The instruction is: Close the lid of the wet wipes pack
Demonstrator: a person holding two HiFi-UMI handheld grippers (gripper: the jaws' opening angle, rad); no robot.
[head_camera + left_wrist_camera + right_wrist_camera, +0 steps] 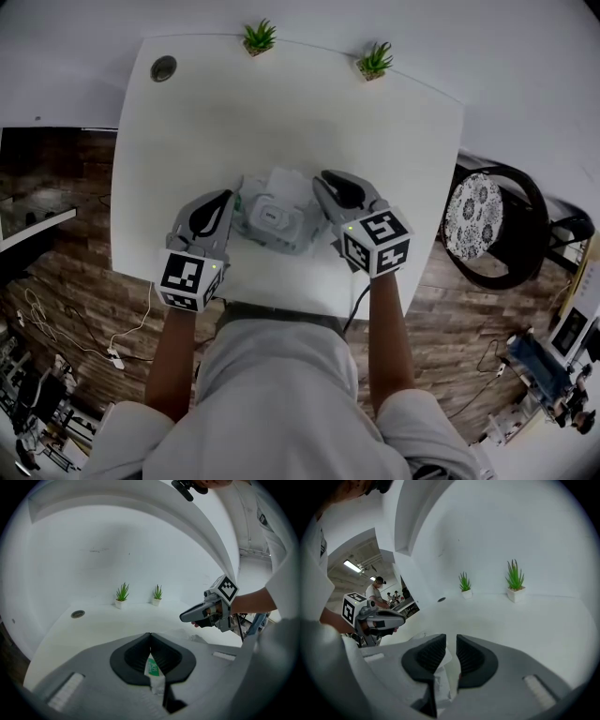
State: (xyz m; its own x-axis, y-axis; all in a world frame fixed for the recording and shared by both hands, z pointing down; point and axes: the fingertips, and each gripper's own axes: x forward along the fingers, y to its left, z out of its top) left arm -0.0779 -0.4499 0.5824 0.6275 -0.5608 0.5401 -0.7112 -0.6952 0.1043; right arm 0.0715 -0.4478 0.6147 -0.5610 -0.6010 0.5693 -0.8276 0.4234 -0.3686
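Left gripper [150,635]: jaws closed together on a green-printed edge of the wet wipes pack [153,668]. Right gripper [451,640]: jaws narrowly apart, with white pack material low in the gap; contact is not confirmed. Both forearms reach forward, and the grippers angle inward to flank the pack, which lies near the front edge of the white table [281,103].

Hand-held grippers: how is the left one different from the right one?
The left hand-held gripper has its jaws shut on the green-printed edge of the pack; the right hand-held gripper has its jaws slightly apart. The left one sits at the pack's left side, the right one at its right side. Both are grey with black pads.
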